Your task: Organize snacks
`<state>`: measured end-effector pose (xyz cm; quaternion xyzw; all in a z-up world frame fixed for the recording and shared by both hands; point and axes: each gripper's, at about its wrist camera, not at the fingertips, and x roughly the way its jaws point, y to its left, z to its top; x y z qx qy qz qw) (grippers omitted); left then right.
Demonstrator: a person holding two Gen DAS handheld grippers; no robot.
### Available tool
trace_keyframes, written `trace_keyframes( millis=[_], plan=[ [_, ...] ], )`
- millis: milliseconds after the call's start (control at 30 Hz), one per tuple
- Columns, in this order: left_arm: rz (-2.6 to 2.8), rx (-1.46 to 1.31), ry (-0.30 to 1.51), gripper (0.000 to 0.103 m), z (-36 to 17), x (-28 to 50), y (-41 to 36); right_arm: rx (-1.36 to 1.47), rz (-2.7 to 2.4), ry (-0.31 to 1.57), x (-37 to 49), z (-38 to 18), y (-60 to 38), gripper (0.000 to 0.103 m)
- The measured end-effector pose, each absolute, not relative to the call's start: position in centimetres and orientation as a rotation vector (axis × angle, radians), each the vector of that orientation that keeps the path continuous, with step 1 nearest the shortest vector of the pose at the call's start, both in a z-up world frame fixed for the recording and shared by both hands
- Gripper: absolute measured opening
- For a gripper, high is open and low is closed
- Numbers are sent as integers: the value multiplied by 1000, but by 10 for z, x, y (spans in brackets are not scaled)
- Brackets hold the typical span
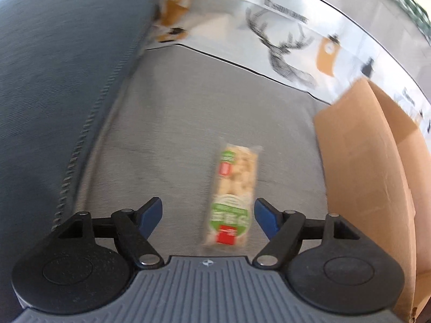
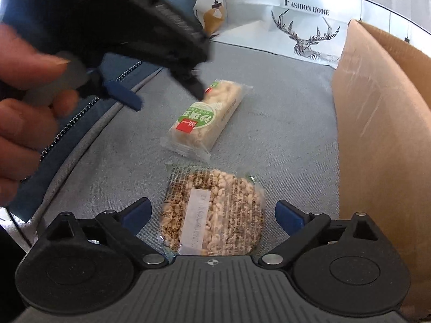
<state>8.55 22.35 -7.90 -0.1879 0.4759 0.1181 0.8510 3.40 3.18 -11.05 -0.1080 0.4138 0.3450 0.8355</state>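
Two open hand-held grippers over two snack packs on a grey cushion.

The right hand-held gripper (image 2: pixel 212 215) is spread wide and grips nothing; a round puffed-grain cake pack (image 2: pixel 211 212) lies on the grey cushion (image 2: pixel 282 123) between its blue fingertips (image 2: pixel 289 216), though whether they touch the wrapper cannot be told. The left hand-held gripper (image 1: pixel 208 212) is also released, its fingers apart, with the near end of the long rice-crisp bar (image 1: pixel 233 196) lying between them, closer to its right fingertip. From the right wrist view that bar (image 2: pixel 207 118) sits just beyond the round pack, with the left hand-held gripper (image 2: pixel 167 97) hovering over its far end. A cardboard box (image 2: pixel 377 140) stands close on the right. A dark blue bag (image 1: pixel 54 67) lies left, and a white deer-print bag (image 2: pixel 304 27) behind.
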Motion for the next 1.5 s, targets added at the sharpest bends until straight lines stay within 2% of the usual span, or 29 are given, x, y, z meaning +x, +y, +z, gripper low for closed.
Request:
trace_keyframes(
  millis=[300, 433, 500, 533, 633, 933, 1133, 1300, 1500],
  plan=[
    [234, -234, 1087, 76, -102, 116, 201, -265, 701, 925, 42, -120, 35, 98],
    [230, -207, 1094, 60, -107, 119, 199, -270, 703, 921, 42, -121, 35, 94],
    [222, -201, 1103, 49, -109, 119, 199, -279, 711, 906, 39, -119, 35, 84],
    [220, -199, 1108, 44, -109, 117, 199, -280, 716, 896, 38, -118, 35, 82],
    [247, -189, 1099, 40, -106, 117, 201, -285, 714, 888, 36, -117, 35, 82],
    [320, -324, 966, 40, -79, 87, 225, -309, 714, 708, 14, -91, 25, 81],
    [359, -389, 799, 40, -46, 52, 232, -337, 697, 564, -13, -67, 6, 81],
    [299, -434, 644, 39, -16, 19, 223, -302, 690, 480, -36, -42, -19, 81],
    [216, -408, 543, 39, 9, -11, 190, -249, 642, 350, -64, -8, -59, 81]
  ],
)
